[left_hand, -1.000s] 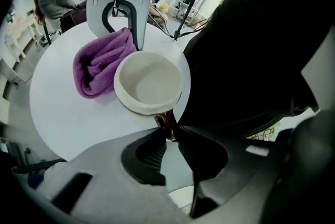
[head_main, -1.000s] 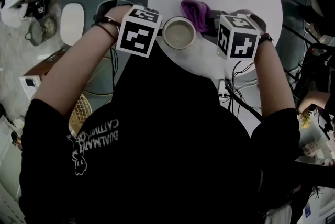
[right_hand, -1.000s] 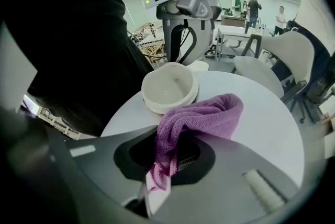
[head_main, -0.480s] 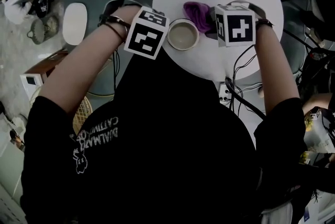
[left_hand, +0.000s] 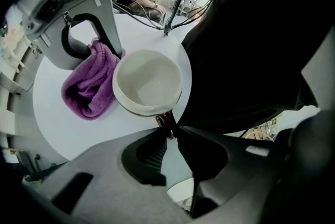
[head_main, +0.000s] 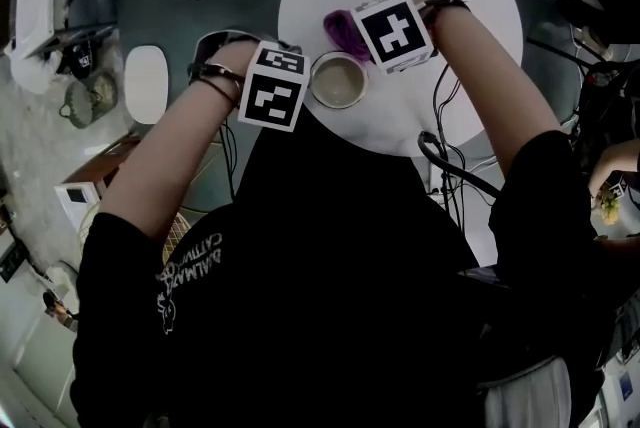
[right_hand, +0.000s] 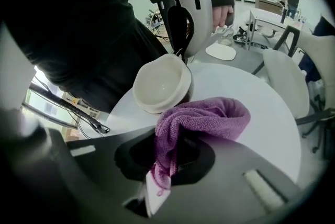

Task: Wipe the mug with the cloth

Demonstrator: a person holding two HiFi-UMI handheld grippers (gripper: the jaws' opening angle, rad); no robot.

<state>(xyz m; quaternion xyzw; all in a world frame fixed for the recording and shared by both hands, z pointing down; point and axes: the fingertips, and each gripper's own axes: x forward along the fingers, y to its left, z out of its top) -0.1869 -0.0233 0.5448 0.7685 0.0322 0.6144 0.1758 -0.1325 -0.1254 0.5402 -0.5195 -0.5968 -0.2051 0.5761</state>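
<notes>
You've got the mug steadied upright by the surface's seven o'clock edge, left gripper pinched on its handle at nine o'clock, apparently so the right gripper, clamped on the cloth, can rub its twelve o'clock side.

Black T-shirt — white print, dark wristbands

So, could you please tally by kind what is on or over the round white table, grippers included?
mug: 1
purple cloth: 1
grippers: 2, the left gripper and the right gripper
Total: 4
</notes>
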